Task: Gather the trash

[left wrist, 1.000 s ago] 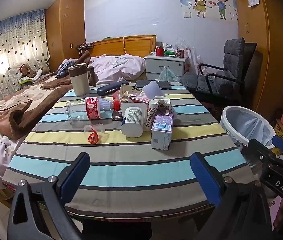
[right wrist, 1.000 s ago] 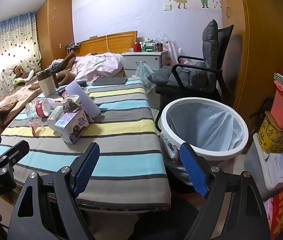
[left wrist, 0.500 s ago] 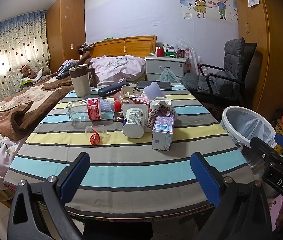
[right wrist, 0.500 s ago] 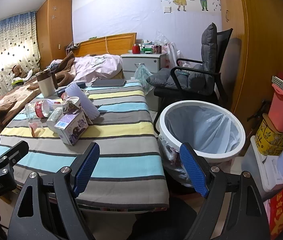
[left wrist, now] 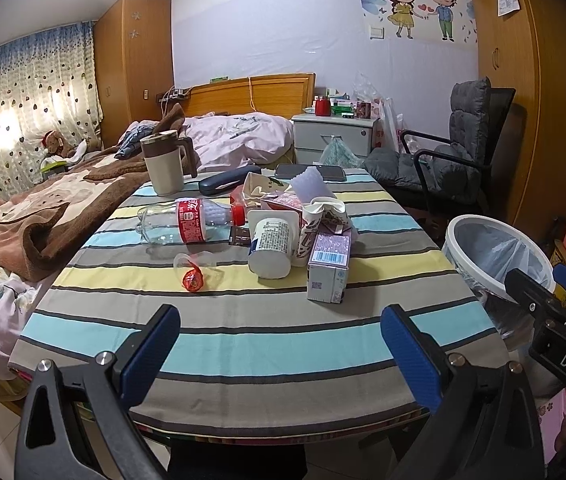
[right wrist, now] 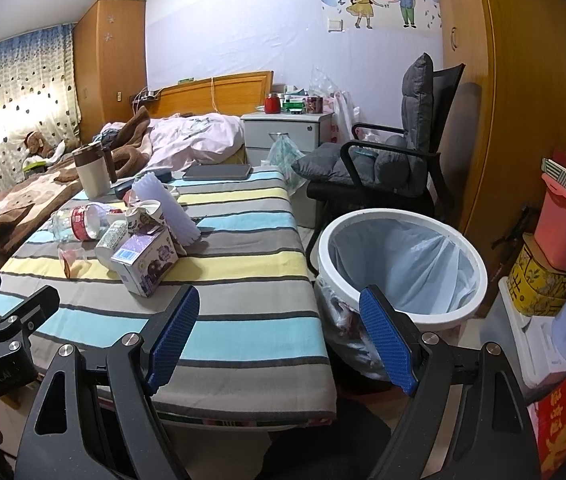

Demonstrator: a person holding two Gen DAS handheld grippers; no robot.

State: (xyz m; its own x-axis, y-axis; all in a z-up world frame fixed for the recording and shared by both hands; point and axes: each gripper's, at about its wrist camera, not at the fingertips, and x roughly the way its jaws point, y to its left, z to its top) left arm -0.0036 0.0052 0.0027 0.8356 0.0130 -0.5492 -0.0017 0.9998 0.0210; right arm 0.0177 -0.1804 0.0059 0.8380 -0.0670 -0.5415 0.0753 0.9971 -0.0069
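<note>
Both grippers hang short of the worktop with fingers spread wide and empty: the left gripper low in its frame, facing the litter; the right gripper low in its own, straddling the worktop edge and the bin. The trash sits clustered mid-frame in the left view: a carton nearest, a white cup touching it on the left, a bottle lying on its side, a red wrapper apart in front. The step in hand looks like the first pick. Best to start with the carton: it is closest, and its flat sides suit the fingers. Close across its narrow width, lift clear of the cup, then carry it right to the bin standing just beside the worktop.
</note>
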